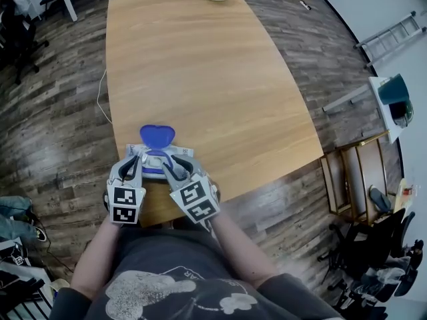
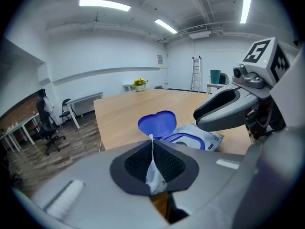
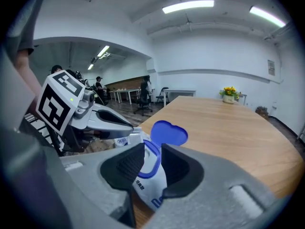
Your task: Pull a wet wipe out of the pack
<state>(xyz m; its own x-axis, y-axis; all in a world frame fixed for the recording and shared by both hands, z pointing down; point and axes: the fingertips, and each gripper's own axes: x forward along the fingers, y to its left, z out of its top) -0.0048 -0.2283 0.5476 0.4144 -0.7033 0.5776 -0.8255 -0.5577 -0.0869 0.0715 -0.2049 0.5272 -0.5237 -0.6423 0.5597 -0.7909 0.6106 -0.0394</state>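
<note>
Pale, smooth wooden table (image 1: 200, 79) runs away over a dark plank floor (image 1: 53, 112). At its near edge lies the soft white film wet-wipe pack with blue print (image 1: 184, 153), its glossy blue heart-shaped plastic lid (image 1: 157, 136) hinged up on the far side. The left gripper (image 2: 152, 163) has its ribbed dark pads clamped flat on a thin white strip (image 2: 153, 173) with a trace of print — I take it for the pack's left end seam, not a wipe. The right gripper (image 3: 148, 163) pinches the pack's near right end, with film bulging between the pads. The pack looks light, squashy and slick (it would slide on this top unless pinned). A wipe will be damp, limp and easy to tear — best taken by whatever tip stands in the blue-rimmed oval opening (image 2: 187, 140); none shows clearly.
</note>
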